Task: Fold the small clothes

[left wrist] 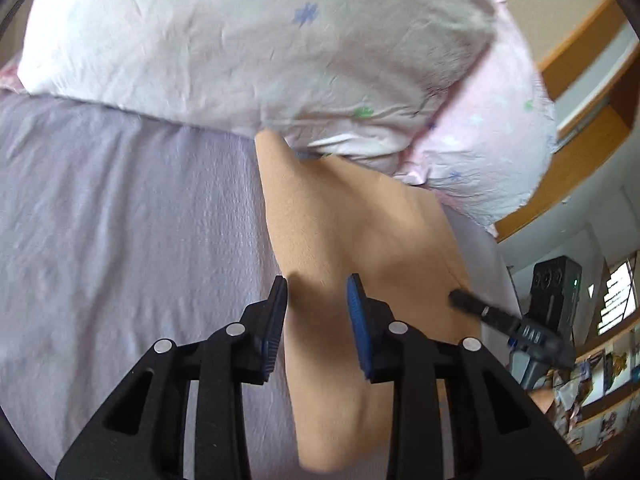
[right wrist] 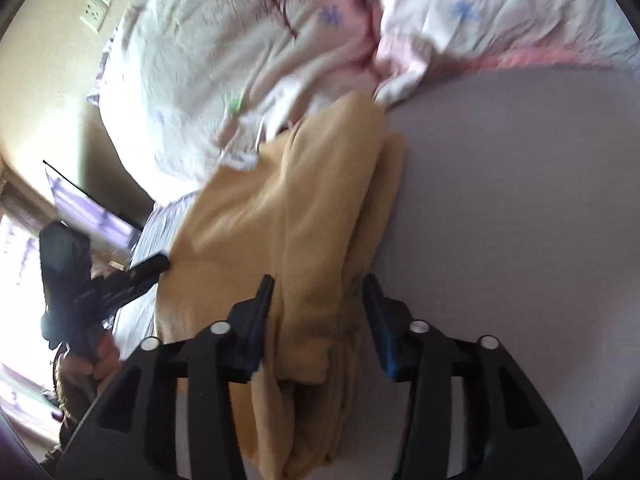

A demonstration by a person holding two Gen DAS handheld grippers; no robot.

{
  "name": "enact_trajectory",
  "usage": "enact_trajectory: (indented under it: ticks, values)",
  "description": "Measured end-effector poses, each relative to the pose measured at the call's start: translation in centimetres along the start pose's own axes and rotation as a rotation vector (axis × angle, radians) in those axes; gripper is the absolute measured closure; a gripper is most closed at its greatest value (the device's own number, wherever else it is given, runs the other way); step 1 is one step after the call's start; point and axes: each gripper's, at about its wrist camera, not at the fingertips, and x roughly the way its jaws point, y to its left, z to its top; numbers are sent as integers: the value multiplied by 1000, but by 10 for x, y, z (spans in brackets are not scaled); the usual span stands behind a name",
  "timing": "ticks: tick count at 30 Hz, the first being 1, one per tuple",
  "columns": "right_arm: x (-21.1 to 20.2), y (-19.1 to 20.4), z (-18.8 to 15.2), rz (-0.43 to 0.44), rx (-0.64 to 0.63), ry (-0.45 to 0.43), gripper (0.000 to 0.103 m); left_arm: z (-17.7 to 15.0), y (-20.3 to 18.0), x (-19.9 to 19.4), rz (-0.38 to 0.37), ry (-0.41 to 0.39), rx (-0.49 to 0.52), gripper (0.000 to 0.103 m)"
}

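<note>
A tan fleece garment (left wrist: 360, 240) lies on the lavender bed sheet (left wrist: 120, 220), partly folded into a long strip. My left gripper (left wrist: 318, 300) is open just over its left part, jaws apart with cloth between and below them. In the right wrist view the same garment (right wrist: 288, 220) shows bunched in layers. My right gripper (right wrist: 320, 304) is open and straddles a thick fold of it. The right gripper's fingers (left wrist: 464, 300) show at the garment's right edge in the left wrist view, and the left gripper's fingers (right wrist: 152, 266) at its left edge in the right wrist view.
A crumpled white and pink quilt (left wrist: 260, 48) with blue and green marks lies against the garment's far end; it also shows in the right wrist view (right wrist: 240, 60). A wooden shelf unit (left wrist: 592, 128) stands beyond the bed's right side. A bright window (right wrist: 20, 280) is at left.
</note>
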Motion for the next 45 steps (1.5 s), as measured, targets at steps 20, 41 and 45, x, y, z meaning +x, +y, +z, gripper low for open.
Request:
enact_trajectory:
  ticks: [20,41,45]
  values:
    - [-58,49,-72,21,-43,0,2,-103,-66,-24,12,29,280,32]
    - [-16,61,-155,-453,-274,96,2,-139,-36,-5,443,45,294,1]
    - [-13,62,-157,-469,-288,98,2,-141,-41,1,473,69,342,1]
